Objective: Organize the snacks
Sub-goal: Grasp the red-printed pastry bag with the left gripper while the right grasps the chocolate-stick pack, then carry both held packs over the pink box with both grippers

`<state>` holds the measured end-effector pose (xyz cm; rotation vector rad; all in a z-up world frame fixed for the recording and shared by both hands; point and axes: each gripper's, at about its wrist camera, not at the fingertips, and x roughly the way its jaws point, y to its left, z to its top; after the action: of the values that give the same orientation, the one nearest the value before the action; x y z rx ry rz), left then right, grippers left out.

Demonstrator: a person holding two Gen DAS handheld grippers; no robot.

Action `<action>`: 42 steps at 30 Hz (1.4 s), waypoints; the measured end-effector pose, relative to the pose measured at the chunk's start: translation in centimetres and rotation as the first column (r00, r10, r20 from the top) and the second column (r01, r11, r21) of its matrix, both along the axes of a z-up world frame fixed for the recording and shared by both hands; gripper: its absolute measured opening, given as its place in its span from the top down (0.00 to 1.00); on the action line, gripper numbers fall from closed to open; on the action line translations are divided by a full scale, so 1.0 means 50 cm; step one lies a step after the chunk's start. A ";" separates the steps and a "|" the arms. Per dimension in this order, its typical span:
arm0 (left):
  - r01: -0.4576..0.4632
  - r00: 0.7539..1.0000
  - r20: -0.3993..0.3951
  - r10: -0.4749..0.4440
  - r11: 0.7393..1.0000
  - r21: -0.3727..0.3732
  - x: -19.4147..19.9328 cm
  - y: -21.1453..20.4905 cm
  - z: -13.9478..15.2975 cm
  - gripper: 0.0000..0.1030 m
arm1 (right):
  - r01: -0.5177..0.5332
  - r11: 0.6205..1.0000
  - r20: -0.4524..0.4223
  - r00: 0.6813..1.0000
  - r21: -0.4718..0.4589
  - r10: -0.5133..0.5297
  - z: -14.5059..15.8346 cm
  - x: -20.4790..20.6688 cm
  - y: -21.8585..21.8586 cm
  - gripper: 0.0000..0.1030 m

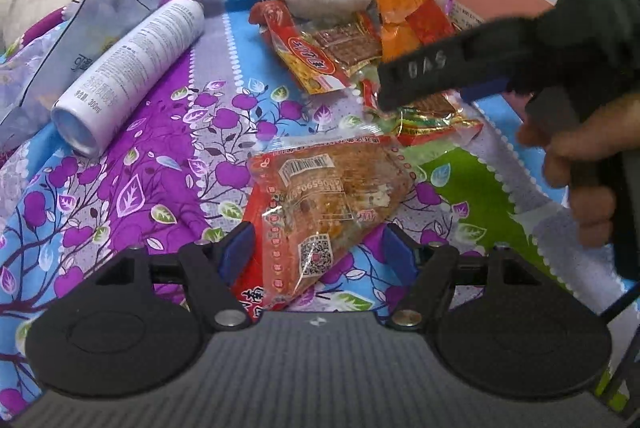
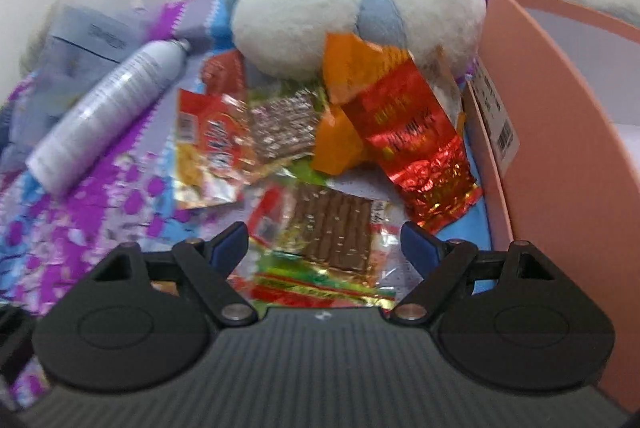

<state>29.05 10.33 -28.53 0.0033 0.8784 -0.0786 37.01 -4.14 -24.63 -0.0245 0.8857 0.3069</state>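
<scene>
The left gripper (image 1: 316, 248), jaws standing wide, is straddling a flat, crinkly red-and-clear plastic snack packet (image 1: 320, 200) lying on the floral bedsheet (image 1: 132, 132); light, slippery film, probably best pinched across its thin edge, while the right gripper (image 2: 324, 242) is hovering wide over a foil biscuit pack (image 2: 332, 228)

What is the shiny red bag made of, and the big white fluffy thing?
The red bag looks like metallic foil film: it glints and holds sharp crinkles. The fluffy toy looks like soft plush fabric, with a matte, fuzzy surface.

Left gripper (image 1: 318, 246) wide open over red snack pack (image 1: 320, 204). White can (image 1: 132, 72) far left. Right gripper (image 1: 404, 88) ahead.
</scene>
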 end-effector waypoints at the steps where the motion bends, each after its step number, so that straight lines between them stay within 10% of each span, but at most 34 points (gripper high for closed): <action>1: -0.003 1.000 0.009 0.003 1.000 0.002 -0.004 -0.001 -0.001 0.28 | 0.007 1.000 0.000 1.000 -0.004 -0.007 -0.009 0.001 -0.002 0.18; 10: -0.050 0.998 0.031 0.051 0.998 -0.038 -0.005 0.003 -0.002 0.45 | -0.040 0.999 0.019 0.999 -0.003 0.040 -0.036 0.005 -0.007 0.17; 17: -0.103 0.994 0.016 0.106 0.988 -0.115 -0.015 0.009 0.015 0.73 | -0.070 0.998 0.024 0.997 -0.001 0.070 -0.020 -0.004 -0.017 0.44; 42: -0.272 0.957 0.013 0.288 0.916 -0.297 -0.254 -0.014 0.131 0.76 | -0.135 0.990 0.094 0.987 0.041 0.131 0.104 -0.274 -0.102 0.48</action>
<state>16.33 9.61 -21.98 -0.3960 0.7958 0.0611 23.32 -9.23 -19.44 -0.0538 0.7879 0.4480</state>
